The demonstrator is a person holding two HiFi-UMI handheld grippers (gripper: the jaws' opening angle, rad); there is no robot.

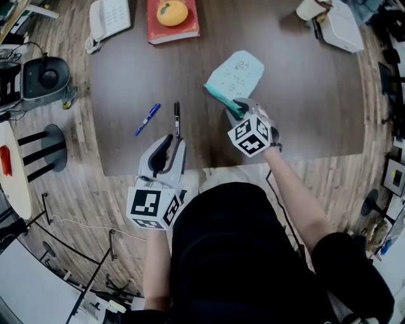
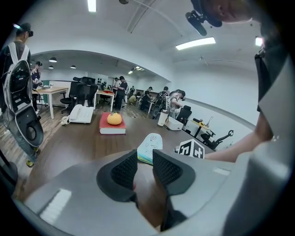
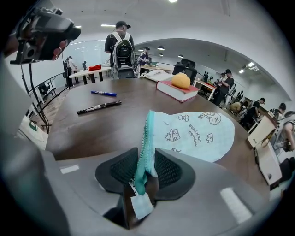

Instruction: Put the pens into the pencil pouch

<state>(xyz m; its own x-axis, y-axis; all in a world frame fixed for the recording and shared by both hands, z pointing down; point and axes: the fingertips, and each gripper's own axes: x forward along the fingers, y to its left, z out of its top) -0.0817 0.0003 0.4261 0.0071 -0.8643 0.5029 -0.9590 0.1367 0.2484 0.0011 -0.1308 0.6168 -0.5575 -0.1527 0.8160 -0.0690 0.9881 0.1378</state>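
Head view alone takes in the whole brown table (image 1: 304, 95). At its far edge lie a red book (image 1: 190, 30) with an orange fruit (image 1: 172, 12) on top and a white telephone (image 1: 109, 19), and the pale-blue pencil pouch (image 1: 239, 74) lies nearer the middle.

Only in the right gripper view is the grip made plain. The pouch's teal zipper edge (image 3: 144, 147) is pinched between the pads of the right gripper (image 3: 146, 170), and the pull tag (image 3: 140, 205) hangs below the jaws. In the left gripper view the jaws of the left gripper (image 2: 145, 168) are seen parted with only bare tabletop between them — nothing is held.

One pouch and two pens are counted: a blue pen (image 1: 147, 119) and a black pen (image 1: 177, 118). Both are lying loose on the table left of the pouch, apart from it.

The right gripper is pointed steeply down at the pouch's near end, where the zipper edge is drawn upright. The left gripper is held at a shallower slant, its tips just beside the near end of the black pen.
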